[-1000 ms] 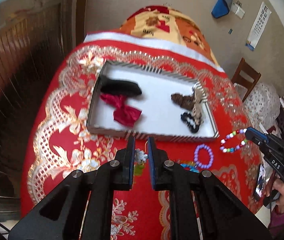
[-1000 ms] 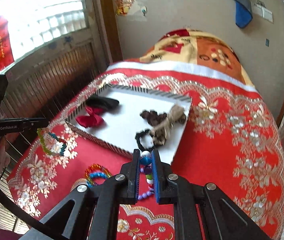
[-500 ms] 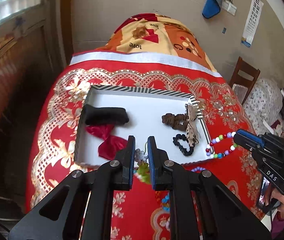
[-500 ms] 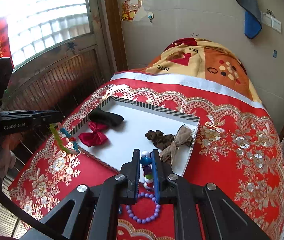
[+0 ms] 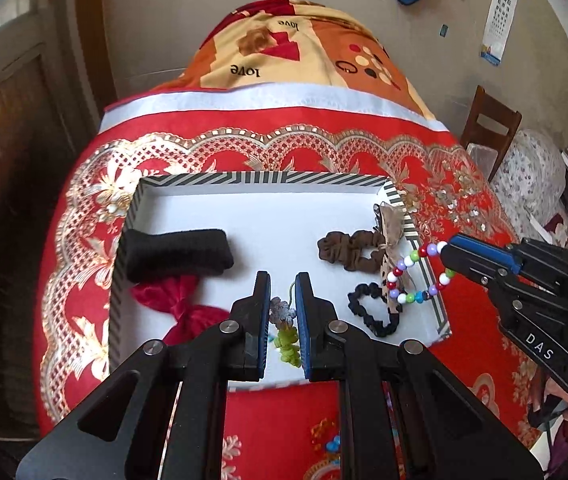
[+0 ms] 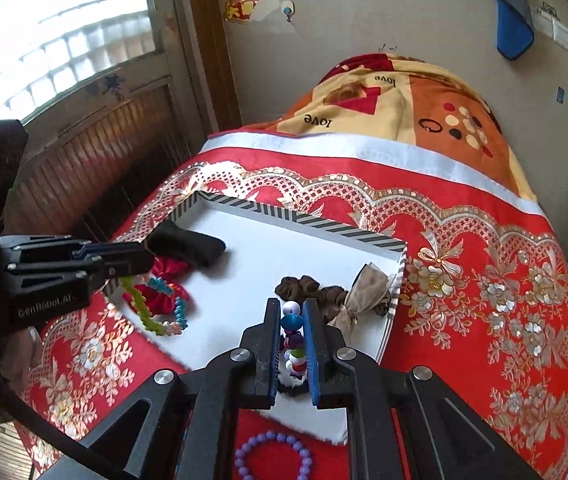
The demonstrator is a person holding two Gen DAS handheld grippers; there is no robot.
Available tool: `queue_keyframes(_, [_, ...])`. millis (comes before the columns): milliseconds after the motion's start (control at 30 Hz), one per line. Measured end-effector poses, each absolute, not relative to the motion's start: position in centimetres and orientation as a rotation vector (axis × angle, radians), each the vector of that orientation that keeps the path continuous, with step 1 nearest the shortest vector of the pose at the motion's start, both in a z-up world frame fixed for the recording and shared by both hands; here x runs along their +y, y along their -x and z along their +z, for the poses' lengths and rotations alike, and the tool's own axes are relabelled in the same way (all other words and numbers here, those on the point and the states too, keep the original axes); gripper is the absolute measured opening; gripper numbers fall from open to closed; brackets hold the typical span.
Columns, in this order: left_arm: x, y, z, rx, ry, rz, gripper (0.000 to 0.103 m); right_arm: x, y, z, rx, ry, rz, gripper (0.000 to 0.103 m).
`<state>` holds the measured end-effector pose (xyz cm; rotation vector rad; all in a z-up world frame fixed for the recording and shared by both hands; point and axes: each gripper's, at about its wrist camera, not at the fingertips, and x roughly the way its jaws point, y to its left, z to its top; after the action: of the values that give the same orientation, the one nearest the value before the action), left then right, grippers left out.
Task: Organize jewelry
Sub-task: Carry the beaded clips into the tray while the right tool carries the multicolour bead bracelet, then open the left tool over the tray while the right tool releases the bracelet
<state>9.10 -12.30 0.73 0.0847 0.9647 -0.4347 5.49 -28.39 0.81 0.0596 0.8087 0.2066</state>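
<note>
Red cloth with gold lace pattern covers the tabletop (image 5: 364, 148), and an orange and yellow blanket (image 5: 304, 52) lies heaped at its far end by the wall; on the cloth sits a shallow white tray (image 5: 268, 184) with a black-and-white striped rim; inside it, at the left in the left wrist view, lie a black band (image 5: 176, 254) and just beside it a red velvet bow (image 5: 188, 304); toward the right side lie a brown scrunchie (image 5: 348, 250), a tan ribbon bow (image 5: 390, 224) propped against the rim, and a small black scrunchie (image 5: 372, 308); a purple bead bracelet (image 6: 272, 456) rests on the cloth outside the tray's near edge. The left claw (image 5: 283, 312) hangs over the tray's near part, clenched on a green and teal flower bracelet (image 6: 156, 304) that dangles below it; the right claw (image 6: 293, 320) is above the tray's right edge, clenched on a multicoloured bead bracelet (image 5: 412, 276) hanging as an open loop.
</note>
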Motion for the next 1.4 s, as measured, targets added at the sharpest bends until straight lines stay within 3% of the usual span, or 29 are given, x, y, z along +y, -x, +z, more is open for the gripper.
queue_keyframes(600, [-11.5, -14.2, -3.8, 1.048, -0.045, -0.376, 0.011, -27.6, -15.8, -1.3, 0.854, -0.097, 0.243, 0.010])
queue_keyframes(1100, [-10.4, -14.8, -6.4, 1.072, -0.051, -0.297, 0.012, -31.5, -20.0, -8.2, 0.959, -0.090, 0.079, 0.010])
queue_keyframes(1167, [-10.7, -14.8, -6.5, 1.067, -0.057, -0.296, 0.015, -31.3, -19.9, -8.5, 0.971, -0.065, 0.071, 0.010])
queue_keyframes(1300, [-10.8, -14.9, -6.6, 1.063, -0.038, -0.306, 0.044, -31.3, -19.7, -8.2, 0.962, -0.055, 0.059, 0.012])
queue_keyframes(1333, [-10.8, -14.8, -6.5, 1.059, -0.031, -0.306, 0.050, -31.4, -19.4, -8.0, 0.958, -0.055, 0.062, 0.015])
queue_keyframes(1400, [-10.7, -14.8, -6.2, 1.049, -0.022, -0.303, 0.051, -31.3, -18.8, -7.5, 0.944, -0.056, 0.068, 0.025])
